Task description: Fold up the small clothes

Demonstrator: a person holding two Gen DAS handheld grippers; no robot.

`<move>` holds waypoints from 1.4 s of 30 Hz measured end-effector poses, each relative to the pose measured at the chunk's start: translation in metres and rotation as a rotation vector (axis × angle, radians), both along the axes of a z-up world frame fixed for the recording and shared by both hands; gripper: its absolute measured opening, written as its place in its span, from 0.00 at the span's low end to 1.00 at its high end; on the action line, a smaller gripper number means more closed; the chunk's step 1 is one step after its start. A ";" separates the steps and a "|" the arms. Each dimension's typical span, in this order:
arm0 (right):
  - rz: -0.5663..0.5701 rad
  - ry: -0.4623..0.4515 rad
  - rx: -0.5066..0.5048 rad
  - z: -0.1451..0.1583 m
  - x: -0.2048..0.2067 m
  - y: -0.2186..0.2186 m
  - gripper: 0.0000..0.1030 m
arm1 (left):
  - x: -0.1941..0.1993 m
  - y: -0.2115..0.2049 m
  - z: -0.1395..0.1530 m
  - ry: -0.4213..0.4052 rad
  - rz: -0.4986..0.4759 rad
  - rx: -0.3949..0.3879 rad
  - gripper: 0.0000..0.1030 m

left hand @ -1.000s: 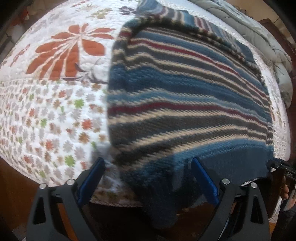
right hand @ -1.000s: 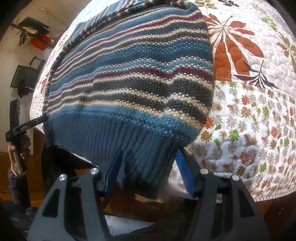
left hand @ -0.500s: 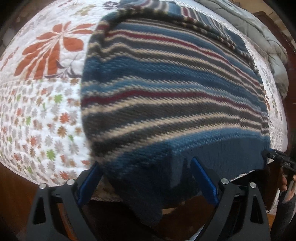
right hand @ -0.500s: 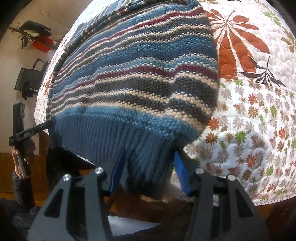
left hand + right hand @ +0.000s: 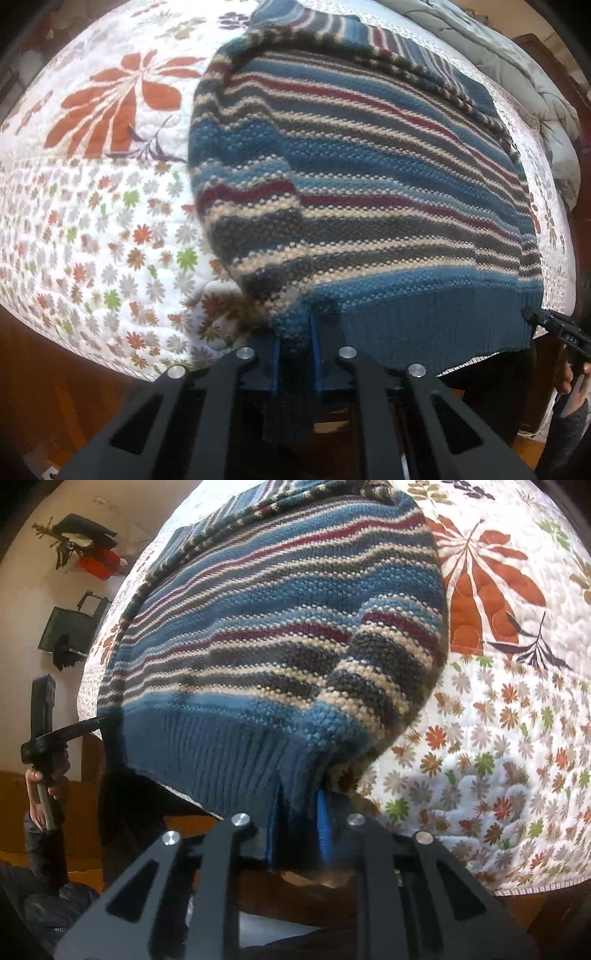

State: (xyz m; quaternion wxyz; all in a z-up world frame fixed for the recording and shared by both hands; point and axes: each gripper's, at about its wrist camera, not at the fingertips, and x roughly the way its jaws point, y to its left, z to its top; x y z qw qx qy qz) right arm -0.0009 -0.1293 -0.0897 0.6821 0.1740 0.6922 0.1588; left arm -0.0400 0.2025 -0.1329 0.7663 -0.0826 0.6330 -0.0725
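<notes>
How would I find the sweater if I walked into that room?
Look at the bed with the white flowered quilt. The sweater lies on it, its ribbed blue hem hanging over the near edge. It's the only knitted, striped thing: blue, cream, grey and dark red.

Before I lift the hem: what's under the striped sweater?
The floral quilt lies under the striped sweater, showing all around it. The quilt beneath the knit is covered, so anything there is unseen. The hem overhangs the bed's edge, pinched in the left tool and right tool.
</notes>
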 end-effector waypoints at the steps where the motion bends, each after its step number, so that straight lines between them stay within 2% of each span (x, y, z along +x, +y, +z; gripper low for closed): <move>1: -0.002 0.001 0.004 0.001 0.000 -0.001 0.16 | -0.003 0.003 0.002 -0.002 0.002 -0.006 0.12; 9: -0.041 -0.048 0.105 0.026 0.010 -0.015 0.15 | 0.005 0.020 0.026 -0.029 0.024 -0.131 0.12; 17: -0.025 -0.158 0.107 0.061 0.044 -0.016 0.15 | 0.036 0.007 0.065 -0.142 -0.024 -0.095 0.12; 26: -0.064 -0.252 0.093 0.081 0.093 -0.029 0.14 | 0.083 0.004 0.078 -0.218 0.009 -0.098 0.12; 33: -0.136 -0.309 0.085 0.086 0.152 -0.047 0.13 | 0.132 0.016 0.087 -0.262 0.062 -0.120 0.12; 37: -0.150 -0.324 0.057 0.083 0.188 -0.053 0.12 | 0.169 0.012 0.088 -0.276 0.066 -0.088 0.12; 42: -0.141 -0.297 0.000 0.064 0.229 -0.052 0.09 | 0.214 0.007 0.080 -0.258 0.079 -0.052 0.13</move>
